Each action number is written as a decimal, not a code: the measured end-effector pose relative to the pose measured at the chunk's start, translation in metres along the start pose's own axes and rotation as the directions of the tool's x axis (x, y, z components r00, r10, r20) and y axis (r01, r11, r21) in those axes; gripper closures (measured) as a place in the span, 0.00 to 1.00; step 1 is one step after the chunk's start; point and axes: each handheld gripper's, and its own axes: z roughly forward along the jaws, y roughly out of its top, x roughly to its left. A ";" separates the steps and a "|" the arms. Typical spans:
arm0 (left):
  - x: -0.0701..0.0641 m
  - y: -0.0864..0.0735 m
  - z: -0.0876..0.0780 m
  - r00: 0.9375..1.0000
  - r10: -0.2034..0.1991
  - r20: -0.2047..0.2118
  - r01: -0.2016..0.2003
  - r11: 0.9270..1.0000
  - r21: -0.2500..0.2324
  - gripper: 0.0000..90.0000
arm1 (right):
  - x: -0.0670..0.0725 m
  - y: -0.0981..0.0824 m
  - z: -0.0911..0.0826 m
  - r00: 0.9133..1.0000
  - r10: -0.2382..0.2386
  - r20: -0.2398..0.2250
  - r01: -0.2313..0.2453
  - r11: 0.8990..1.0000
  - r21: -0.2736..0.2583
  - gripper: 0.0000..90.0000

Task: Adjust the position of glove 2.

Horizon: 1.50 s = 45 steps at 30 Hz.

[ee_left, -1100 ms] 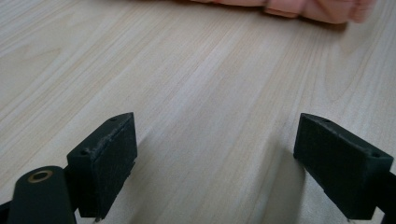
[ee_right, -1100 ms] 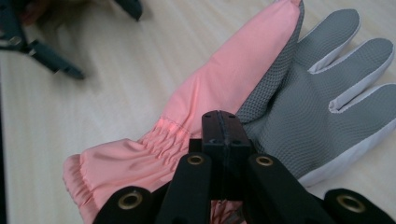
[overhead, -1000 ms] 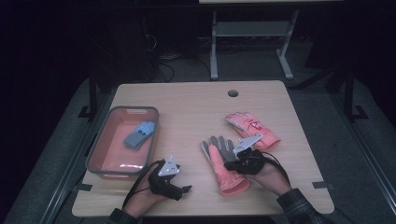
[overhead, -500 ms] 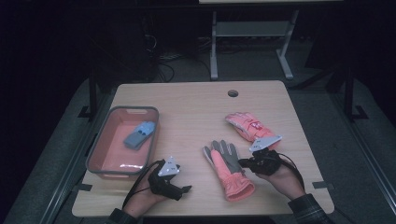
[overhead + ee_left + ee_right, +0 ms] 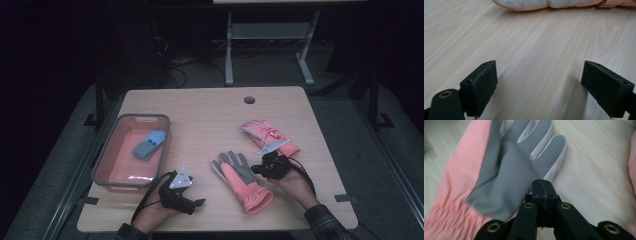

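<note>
High view: a pale wood-grain table [image 5: 200, 115] with rounded corners carries two padded pink gloves. The nearer glove [image 5: 240, 175] lies palm up, its palm and fingers faced in grey ribbed fabric, its cuff gathered in soft pink ruffles toward the person. The second glove [image 5: 270, 135] lies just behind it to the right, pink side up with a small printed patch. At the left sits a rectangular pink bin [image 5: 112, 172] with a grey rim, holding a small blue-grey item [image 5: 149, 145].

The right gripper [image 5: 257, 169] sits at the grey palm's right edge, between the two gloves. In the right gripper view its black jaws are pressed flat together with nothing pinched between them, the tip over the edge of the ribbed palm by a white-edged finger; whether it touches the fabric I cannot tell.

The left gripper [image 5: 539, 82] rests low over bare wood near the front edge, its blocky black jaws standing wide apart and empty.
</note>
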 end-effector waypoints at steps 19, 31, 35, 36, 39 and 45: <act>0.000 0.000 0.000 1.000 -0.002 0.000 0.002 1.000 -0.001 0.14 | -0.004 0.028 0.004 0.999 -0.025 -0.028 0.023 0.999 -0.043 0.95; 0.000 0.000 0.001 1.000 -0.003 0.000 0.003 1.000 -0.001 0.14 | -0.076 0.020 -0.043 0.993 0.084 0.084 -0.072 0.988 -0.139 0.80; 0.000 0.001 0.001 1.000 -0.002 -0.001 0.002 1.000 -0.001 0.14 | -0.096 0.021 -0.039 0.990 0.103 0.097 -0.091 0.989 -0.120 0.75; 0.000 0.001 0.001 1.000 -0.002 -0.001 0.002 1.000 -0.001 0.14 | -0.096 0.021 -0.039 0.990 0.103 0.097 -0.091 0.989 -0.120 0.75; 0.000 0.001 0.001 1.000 -0.003 -0.001 0.003 1.000 -0.002 0.14 | -0.107 0.023 -0.032 0.988 0.123 0.091 -0.113 0.988 -0.101 0.74; 0.000 0.001 0.001 1.000 -0.003 -0.001 0.003 1.000 -0.002 0.14 | -0.117 0.021 -0.018 0.987 0.133 0.090 -0.127 0.990 -0.066 0.65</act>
